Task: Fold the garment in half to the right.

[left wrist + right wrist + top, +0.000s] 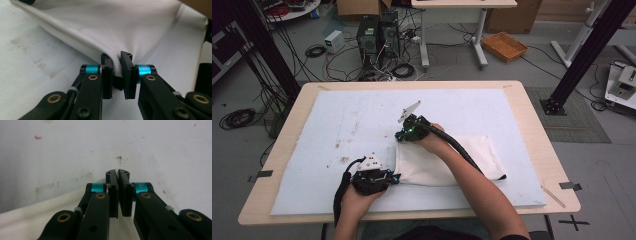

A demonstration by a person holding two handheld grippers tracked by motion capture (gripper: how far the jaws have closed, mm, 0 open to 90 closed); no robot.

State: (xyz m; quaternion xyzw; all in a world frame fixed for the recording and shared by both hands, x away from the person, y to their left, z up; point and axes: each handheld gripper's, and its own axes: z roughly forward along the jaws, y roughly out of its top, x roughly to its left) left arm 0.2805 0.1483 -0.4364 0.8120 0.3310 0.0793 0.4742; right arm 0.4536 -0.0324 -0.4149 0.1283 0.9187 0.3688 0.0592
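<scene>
Cloth, folded white, lies on the mat's near-right part. Left gripper is clamped on its near-left corner, right gripper pinched tight on the far-left corner. Uneven pulling could slip a thin corner free or skew the fold. Bare mat left and beyond gives room.

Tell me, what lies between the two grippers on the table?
In the high view, the left edge of the white cloth runs from the left gripper up to the right gripper; each is shut on a corner.
</scene>
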